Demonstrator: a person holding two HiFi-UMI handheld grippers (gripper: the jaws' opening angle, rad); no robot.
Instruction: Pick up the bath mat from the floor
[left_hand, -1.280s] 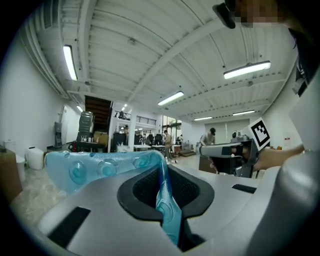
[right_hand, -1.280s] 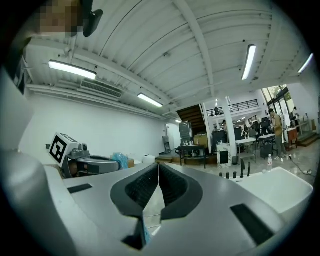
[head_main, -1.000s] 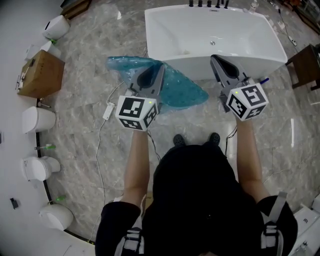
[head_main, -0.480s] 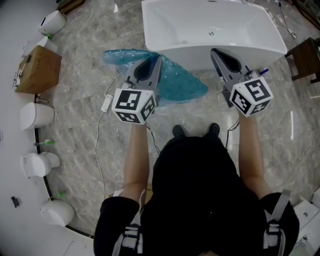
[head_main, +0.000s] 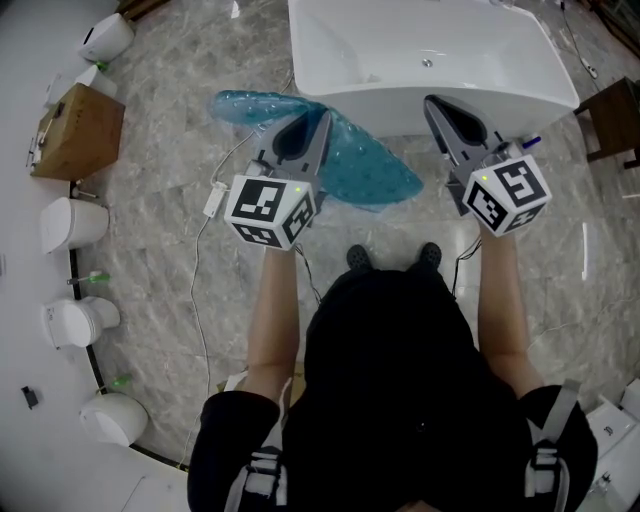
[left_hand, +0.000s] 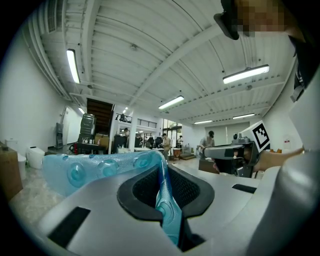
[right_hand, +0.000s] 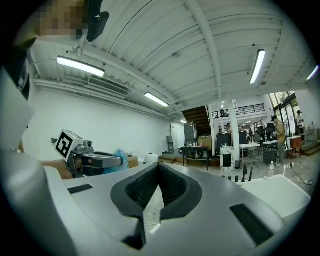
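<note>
The bath mat is translucent blue with bubble-like suction cups. It hangs off the floor from my left gripper, which is shut on its edge, in front of the white bathtub. In the left gripper view the mat is folded over the left gripper and pinched between the black pads. My right gripper is level over the tub's front edge, to the right of the mat and apart from it. The right gripper has its tips together with nothing between them.
A cardboard box and several white toilets line the left wall. A white cable with an adapter lies on the marble floor. A brown stool stands at the right. The person's feet are just behind the mat.
My right gripper has drifted slightly to the right. The left gripper keeps the same hold on the mat, which hangs as before.
</note>
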